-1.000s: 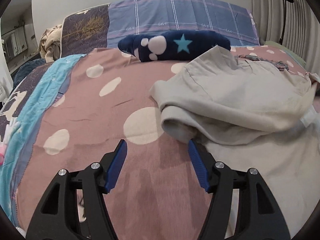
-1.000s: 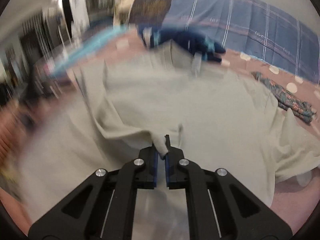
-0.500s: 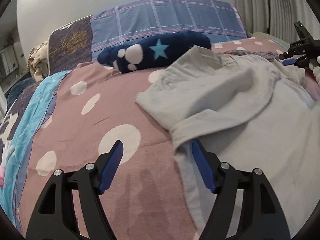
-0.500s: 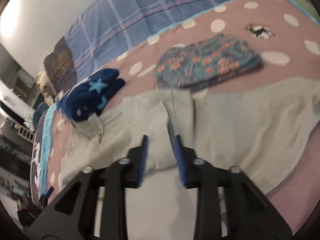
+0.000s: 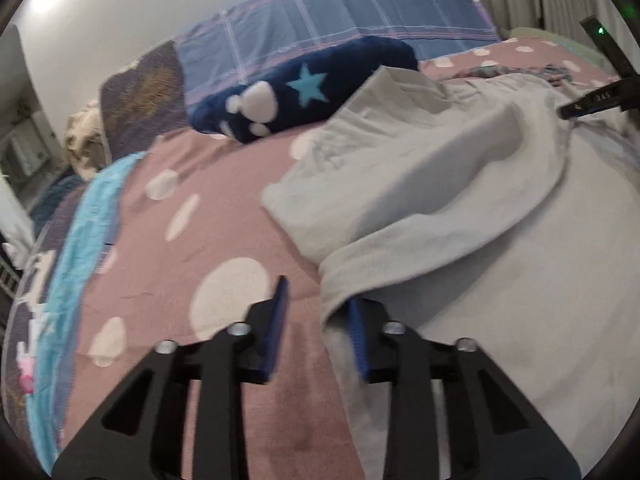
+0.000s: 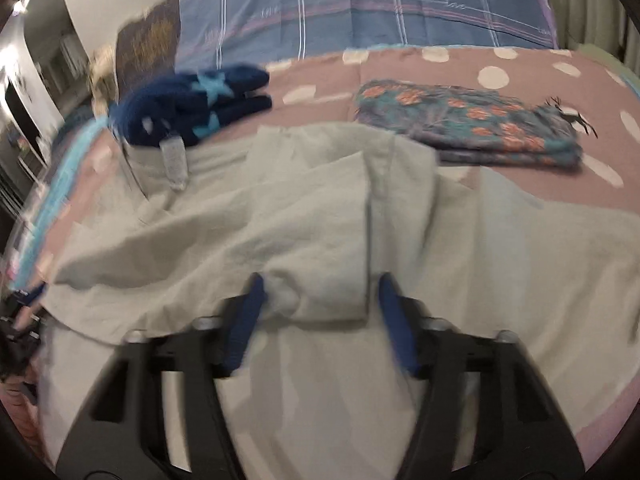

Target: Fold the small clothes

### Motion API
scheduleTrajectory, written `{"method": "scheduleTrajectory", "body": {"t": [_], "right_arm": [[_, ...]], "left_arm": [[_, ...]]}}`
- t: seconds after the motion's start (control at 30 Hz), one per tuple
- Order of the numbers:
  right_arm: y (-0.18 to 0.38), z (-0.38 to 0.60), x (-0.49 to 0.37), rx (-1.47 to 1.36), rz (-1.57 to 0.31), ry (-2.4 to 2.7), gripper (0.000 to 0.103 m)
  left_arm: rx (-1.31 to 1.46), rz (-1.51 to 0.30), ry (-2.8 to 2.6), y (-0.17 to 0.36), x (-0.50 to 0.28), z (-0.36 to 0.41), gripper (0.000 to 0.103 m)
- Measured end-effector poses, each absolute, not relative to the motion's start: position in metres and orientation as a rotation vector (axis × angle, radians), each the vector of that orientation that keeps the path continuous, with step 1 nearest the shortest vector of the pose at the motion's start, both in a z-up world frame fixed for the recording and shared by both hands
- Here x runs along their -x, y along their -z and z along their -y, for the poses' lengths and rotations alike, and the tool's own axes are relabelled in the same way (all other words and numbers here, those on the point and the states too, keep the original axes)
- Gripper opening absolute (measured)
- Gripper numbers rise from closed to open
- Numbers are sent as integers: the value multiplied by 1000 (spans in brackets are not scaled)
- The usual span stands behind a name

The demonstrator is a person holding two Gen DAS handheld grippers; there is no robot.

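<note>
A pale grey garment [image 5: 420, 184] lies rumpled on the pink dotted bedspread [image 5: 168, 248], one part folded over the rest. My left gripper [image 5: 318, 296] is at its near left edge. The jaws are closing, with the rolled hem against the right finger and a gap left beside the other finger. In the right wrist view my right gripper [image 6: 320, 282] straddles a folded flap of the same garment [image 6: 240, 220]. Its jaws are closing too, but the blurred pads still stand just clear of the cloth. The right gripper [image 5: 592, 102] also shows at the garment's far right side.
A navy plush item with a light blue star [image 5: 304, 92] lies just beyond the garment. A folded floral garment [image 6: 472, 124] sits to the back right. A blue plaid pillow [image 5: 340, 12] lines the headboard wall. The bed's left edge has a turquoise strip [image 5: 76, 264].
The left jaws have narrowed around the garment's hem. The right gripper let go of its pinch of cloth, swung across the bed, and now sits apart around a folded flap.
</note>
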State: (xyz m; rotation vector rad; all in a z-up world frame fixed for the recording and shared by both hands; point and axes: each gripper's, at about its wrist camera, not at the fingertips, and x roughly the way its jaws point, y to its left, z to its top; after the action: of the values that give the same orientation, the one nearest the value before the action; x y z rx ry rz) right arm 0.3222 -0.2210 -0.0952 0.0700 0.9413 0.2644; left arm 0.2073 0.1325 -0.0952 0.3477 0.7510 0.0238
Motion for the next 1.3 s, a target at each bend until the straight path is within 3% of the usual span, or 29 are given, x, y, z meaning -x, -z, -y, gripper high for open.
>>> {"method": "scheduleTrajectory", "body": {"t": [0.23,0.37,0.53,0.63,0.87,1.13,1.2,1.23,1.27,1.3], "right_arm": [[38,247,-283,-262,-951,-269,10],[66,267,-276,-32,-1060,-10,29],[59,265,-269,-117,-1015,-70,32],[31,204,-268,18,-921,-217,48],[5,0,-285,276,-856,-670,49],[56,-159,-333,472,-960,-764,49],[74,-180,-344,497,-1021,-768,62],[85,-189,-348,526,-1057,-767,62],[91,-193,-348,552,-1066,-762,53],[98,-198,-348,583,-1066,-753,19]], "left_arm": [[-384,-735,-71,99,-194,-130,21],[-329,-738,-47,95,-187,-139,21],[-201,-726,47,89,-180,-156,22],[-147,-722,106,89,-180,-160,22],[-154,-756,156,98,-187,-152,22],[-233,-779,108,105,-187,-141,24],[-221,-783,103,105,-188,-144,24],[-209,-786,105,105,-188,-146,23],[-197,-789,110,105,-189,-148,22],[-182,-789,110,105,-189,-151,19]]}}
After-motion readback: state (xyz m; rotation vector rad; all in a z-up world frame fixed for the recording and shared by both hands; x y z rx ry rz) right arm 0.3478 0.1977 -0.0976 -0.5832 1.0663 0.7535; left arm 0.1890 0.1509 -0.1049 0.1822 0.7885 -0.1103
